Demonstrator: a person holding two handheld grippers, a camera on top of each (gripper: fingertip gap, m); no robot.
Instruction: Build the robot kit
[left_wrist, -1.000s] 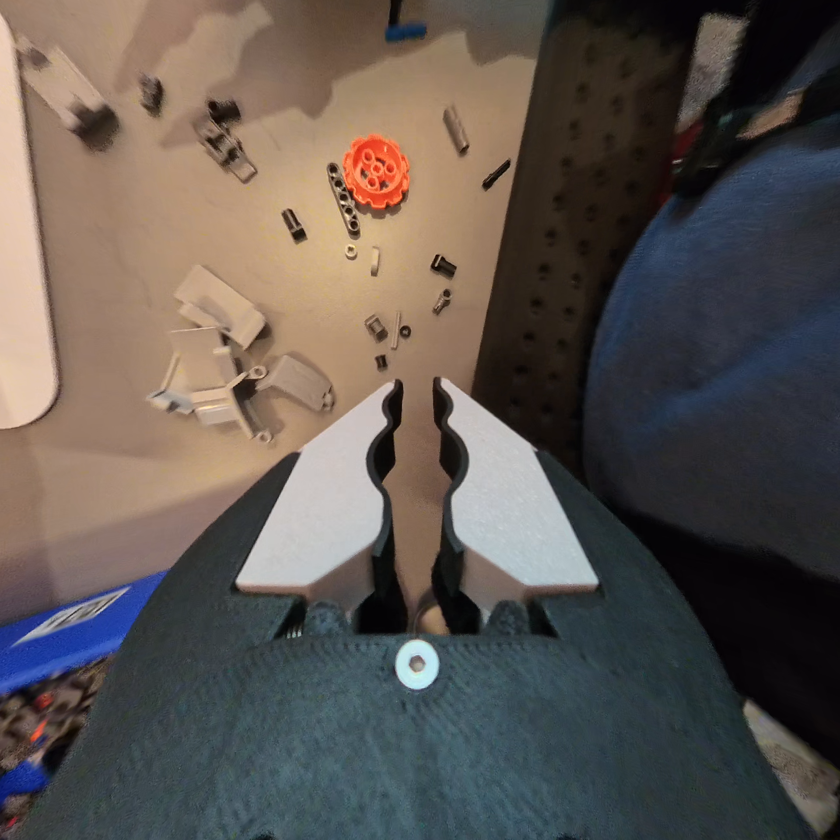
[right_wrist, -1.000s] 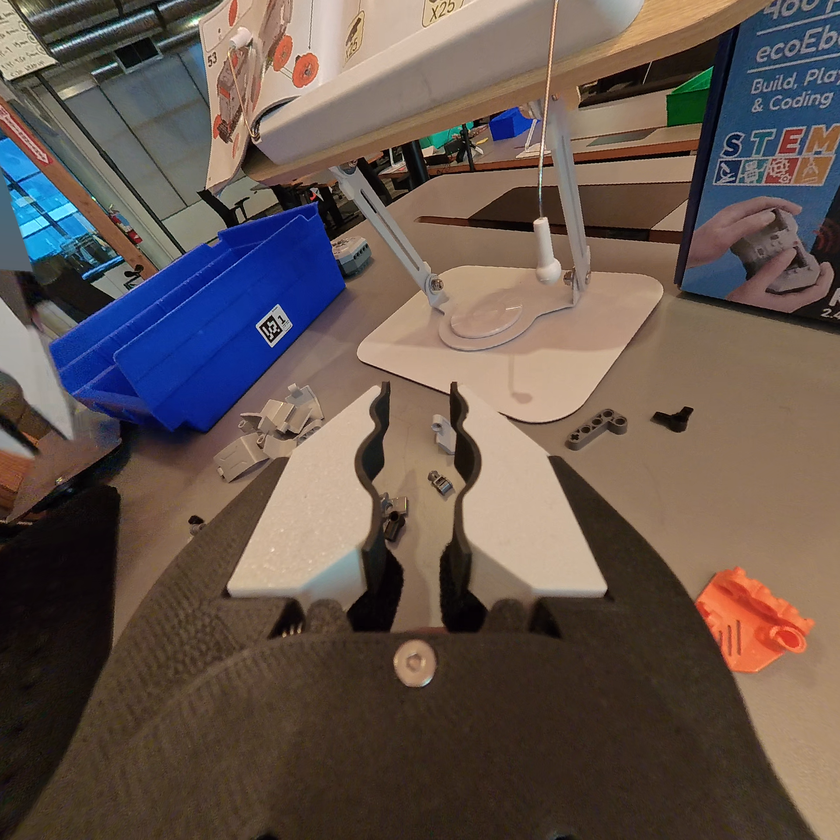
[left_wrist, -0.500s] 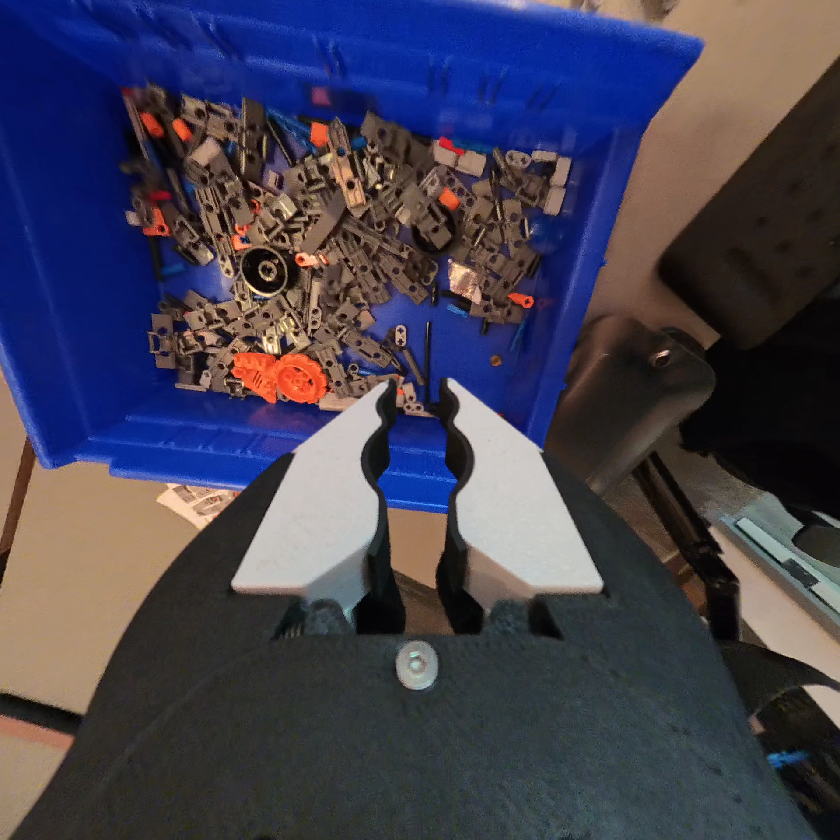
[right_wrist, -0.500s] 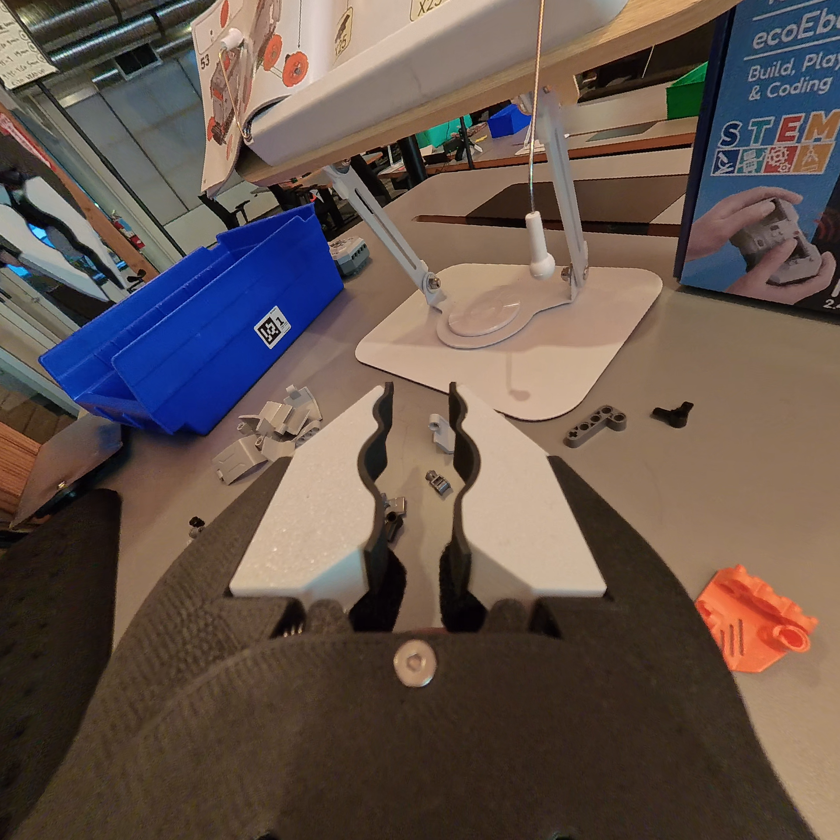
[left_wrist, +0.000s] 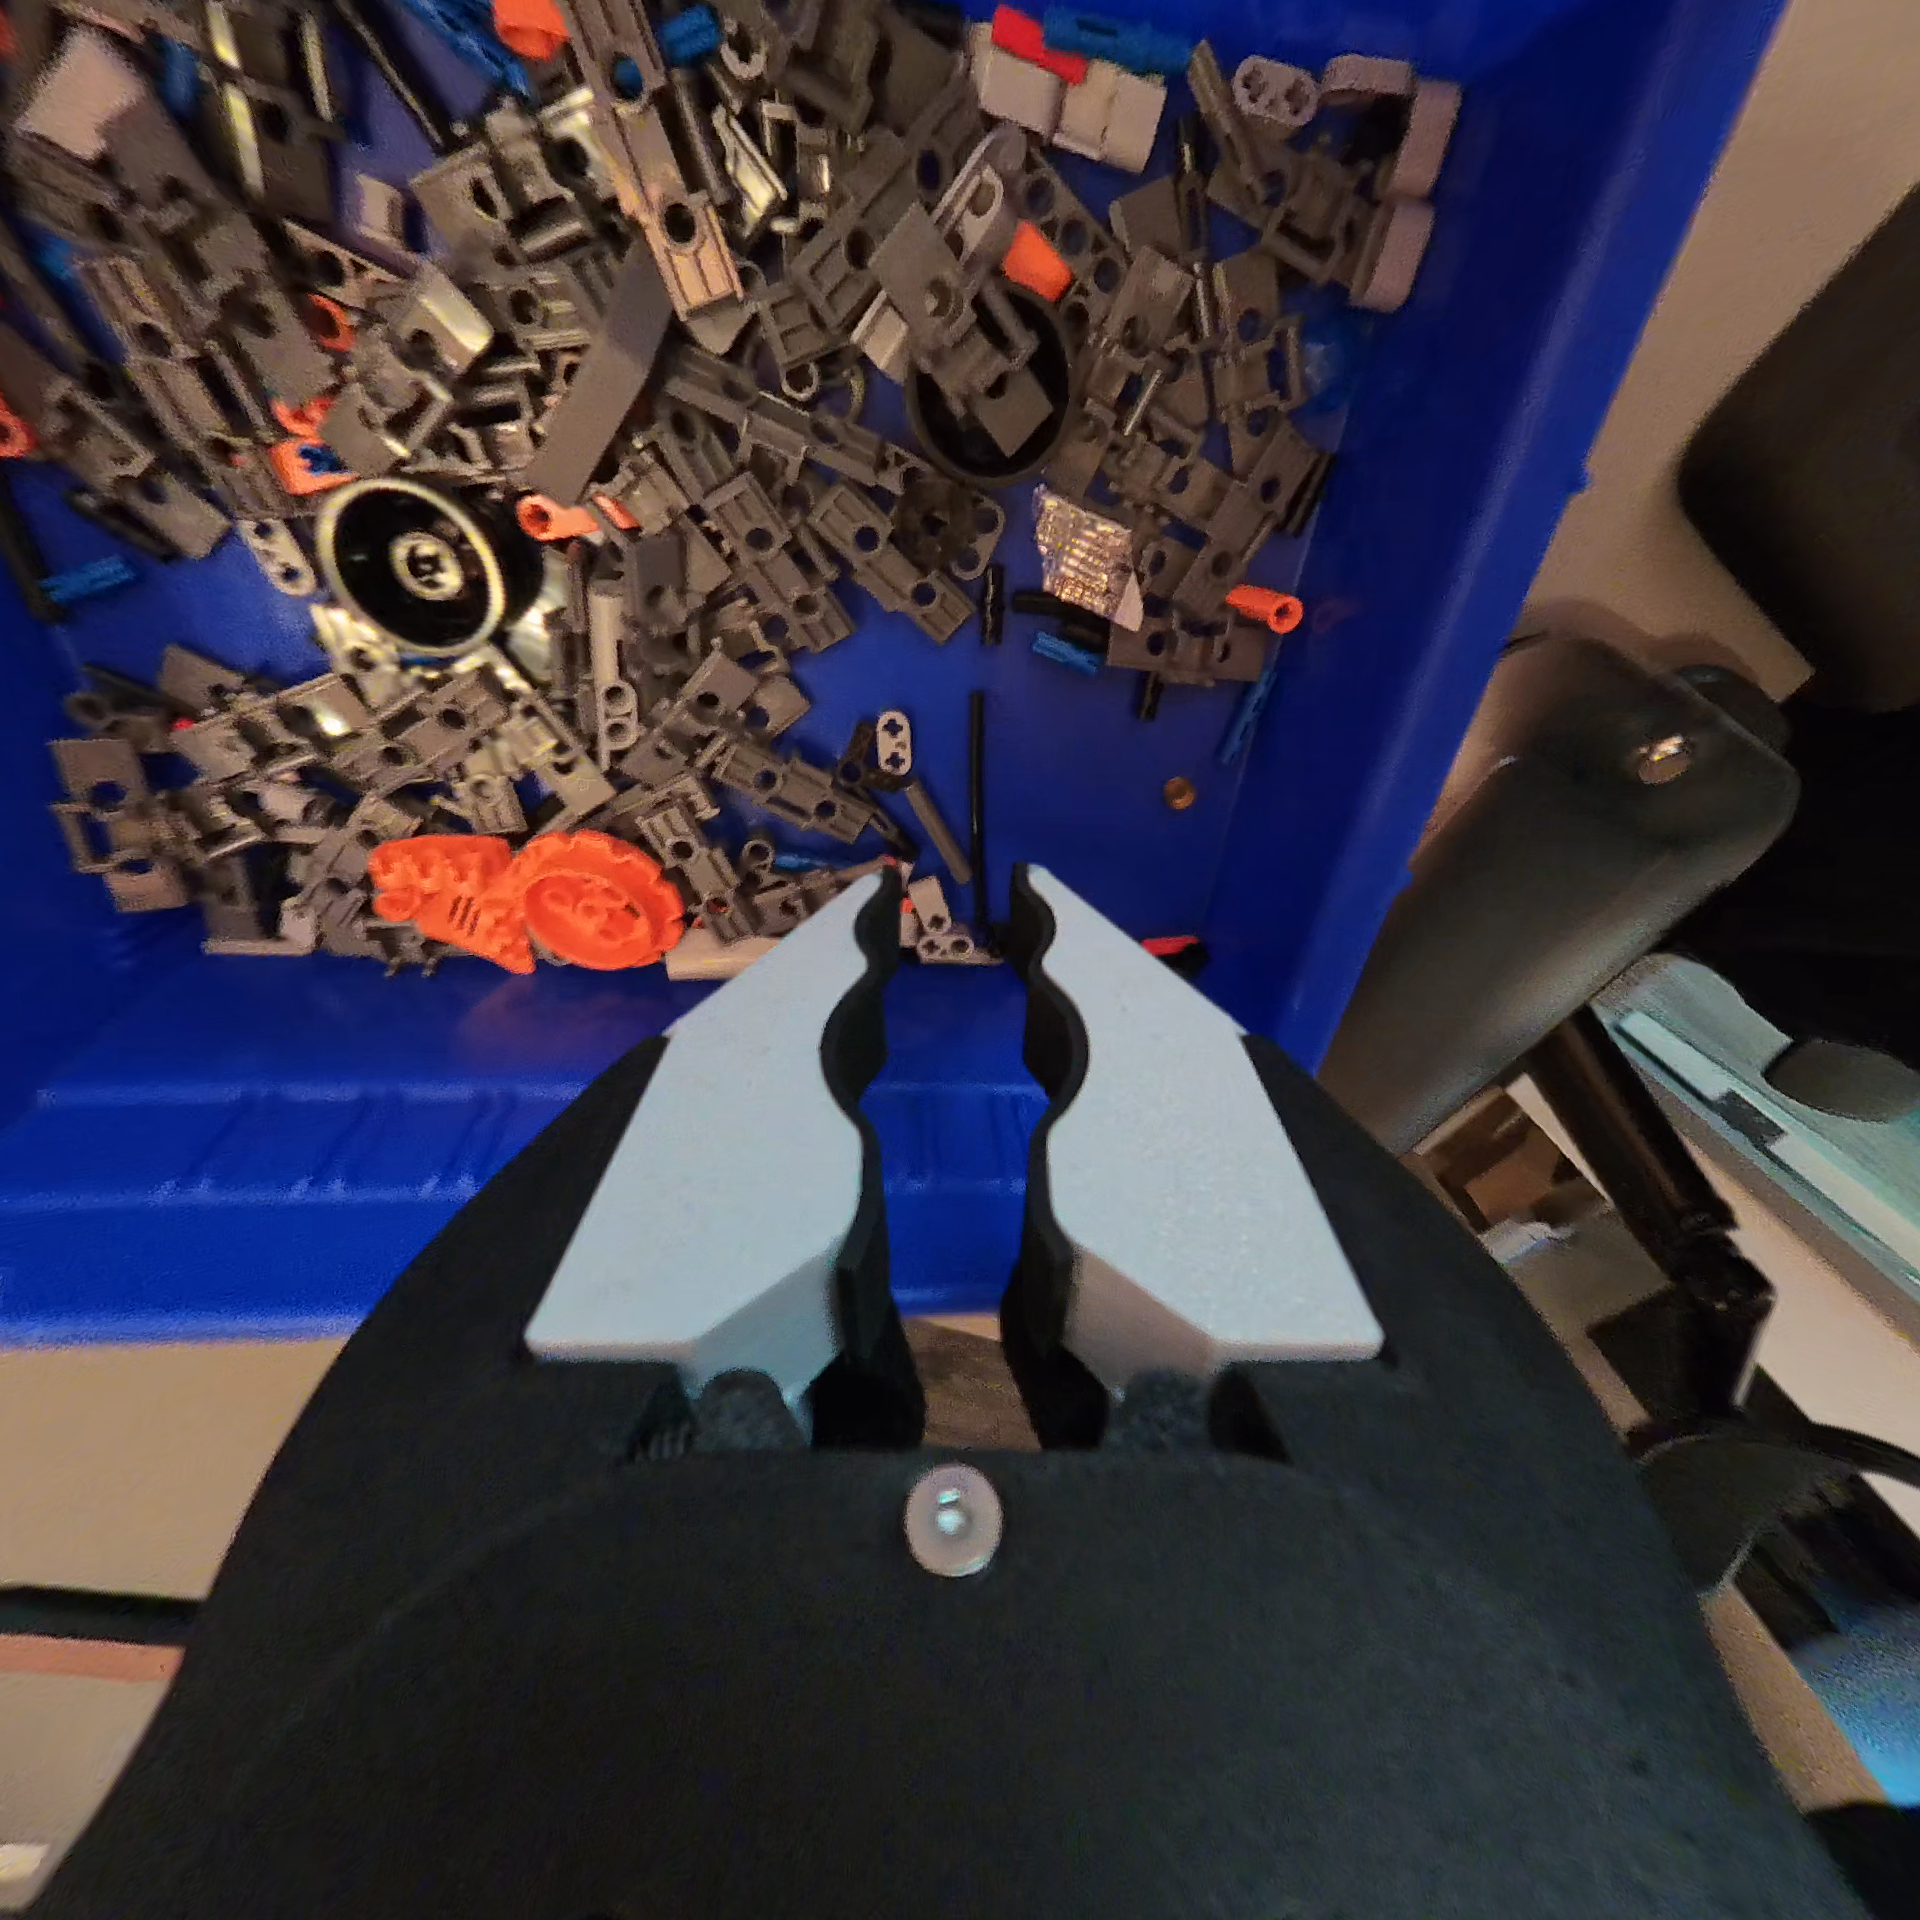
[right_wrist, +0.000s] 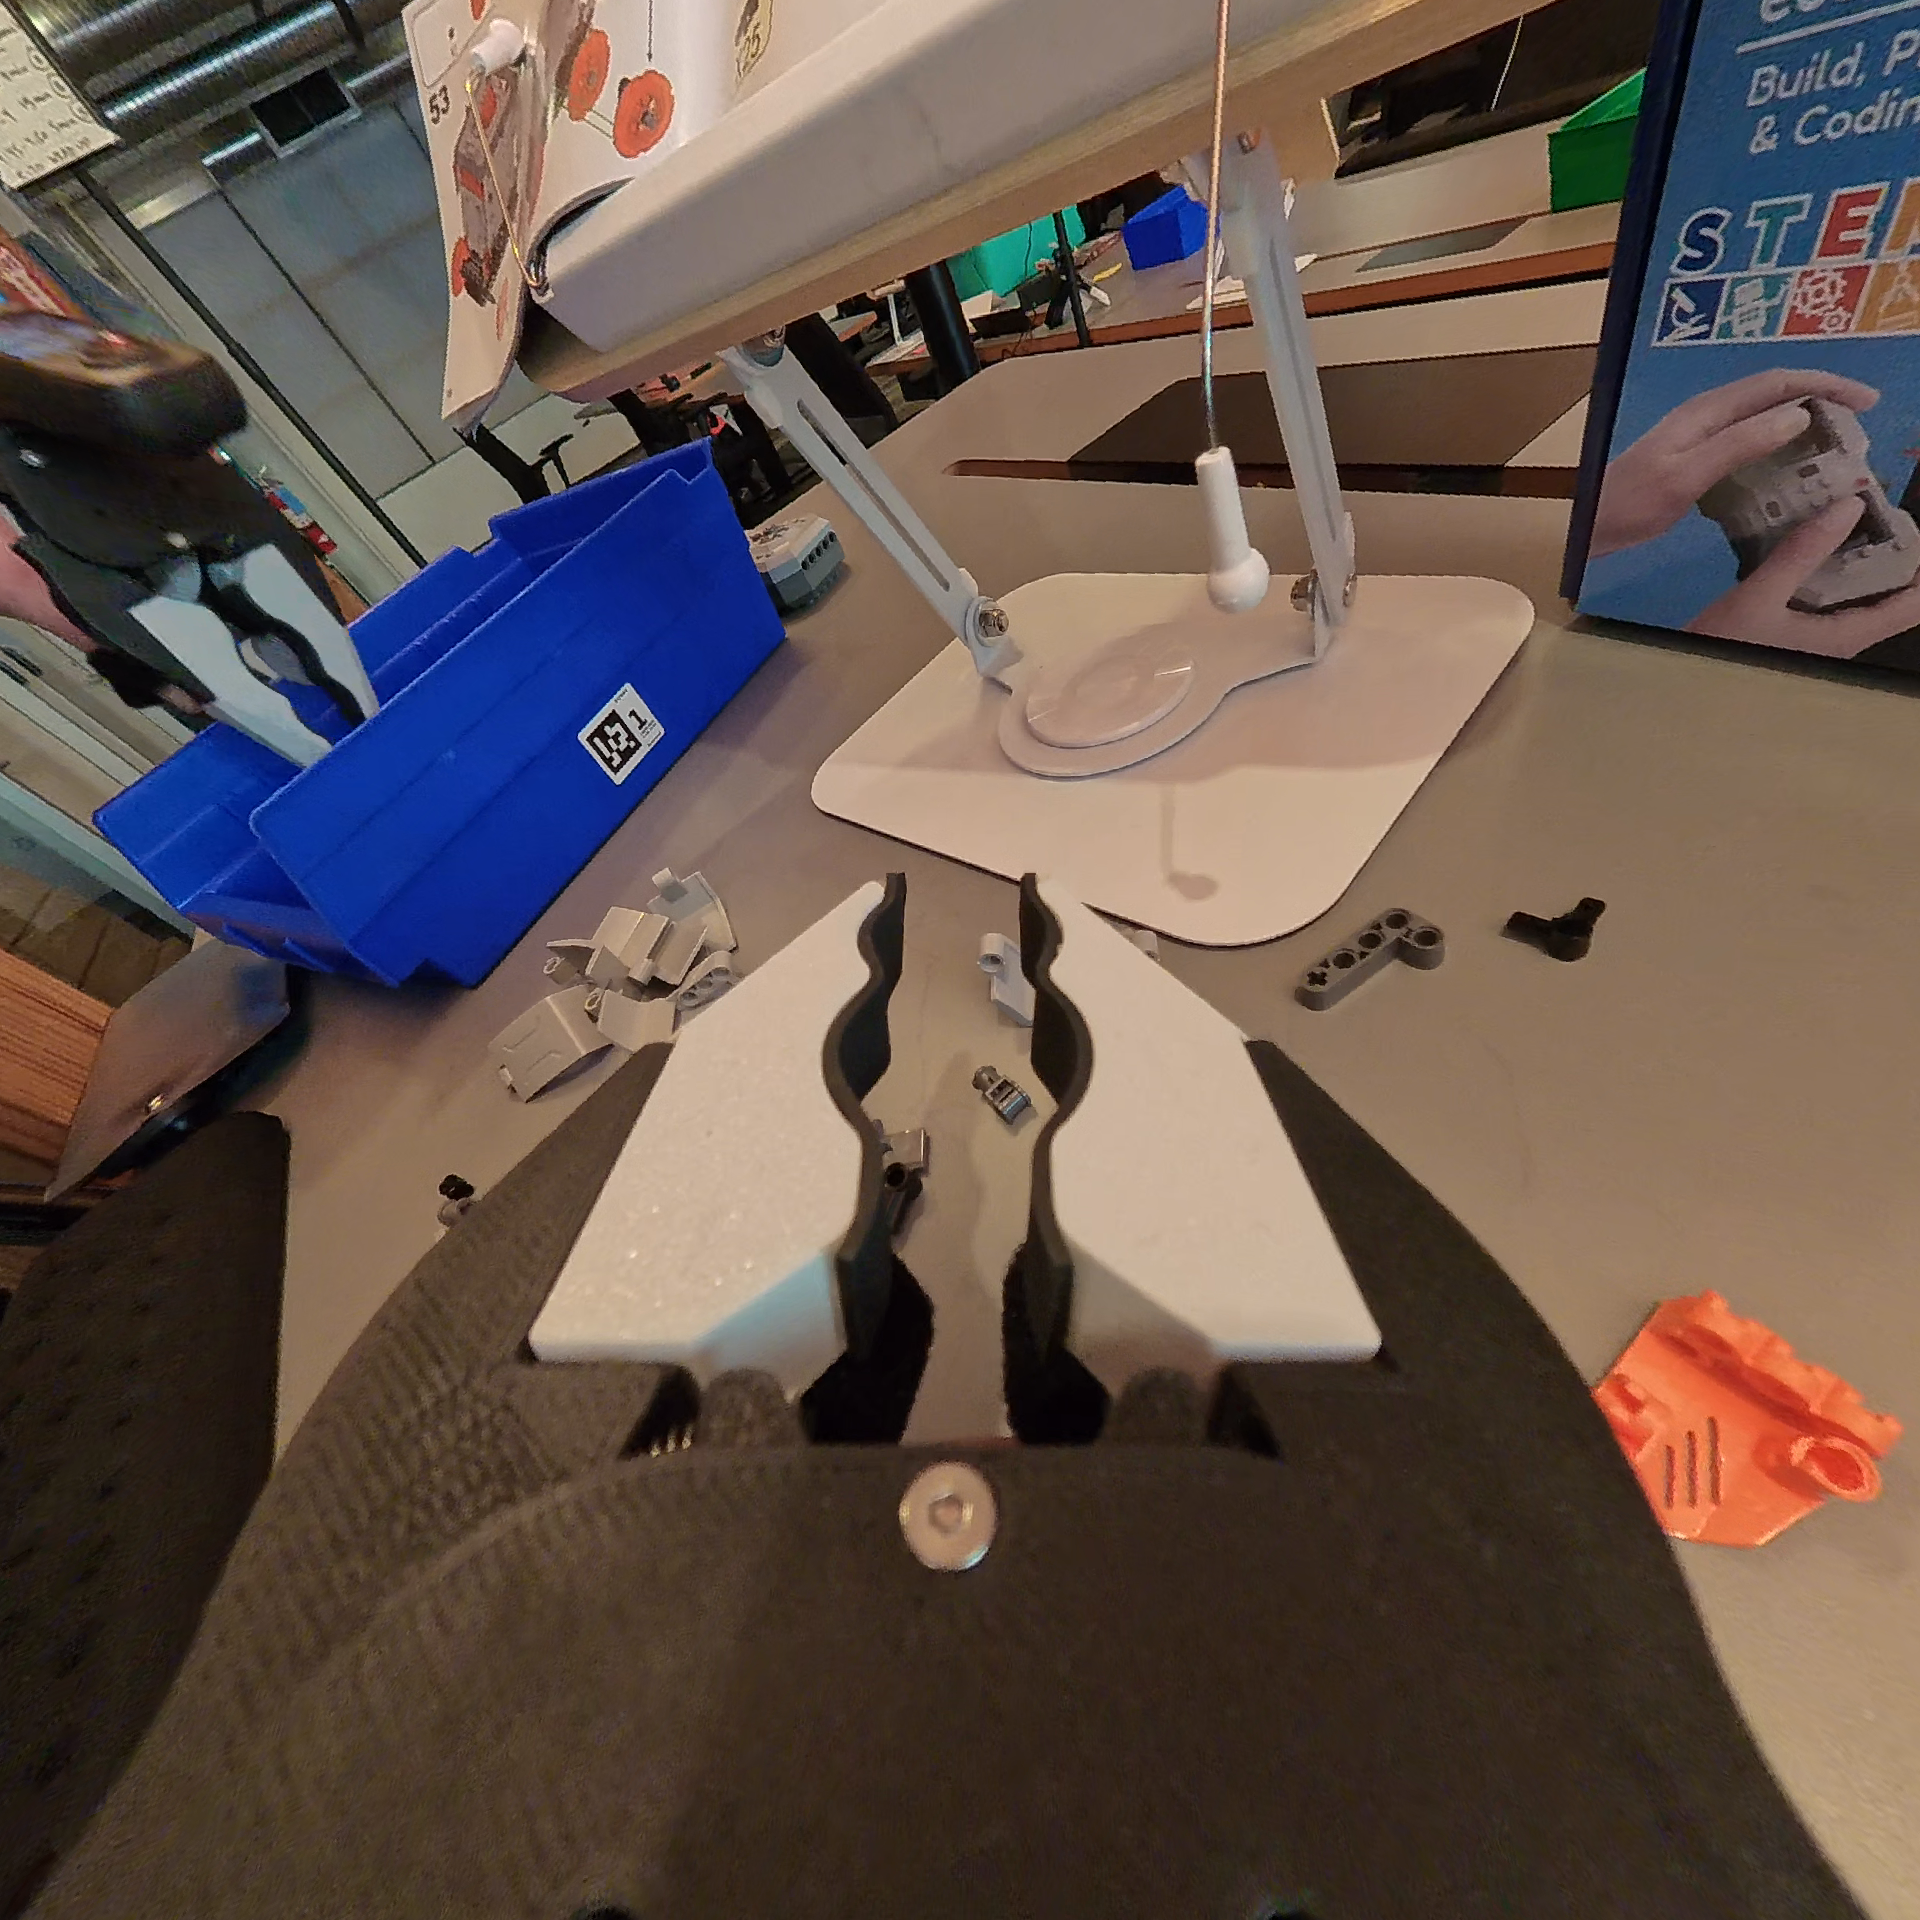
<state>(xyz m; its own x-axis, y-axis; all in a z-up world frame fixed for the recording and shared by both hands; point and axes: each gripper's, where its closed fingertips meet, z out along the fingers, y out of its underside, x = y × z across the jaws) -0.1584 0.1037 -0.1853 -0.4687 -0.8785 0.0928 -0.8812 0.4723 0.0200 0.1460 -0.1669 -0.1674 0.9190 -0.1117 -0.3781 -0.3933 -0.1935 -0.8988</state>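
The left tongs hang over the blue bin, jaws apart and holding nothing, tips above grey pieces; an orange gear lies just left of them. The right tongs hover over the desk, jaws apart and empty, with a small grey pin between them. An orange part lies to their right.
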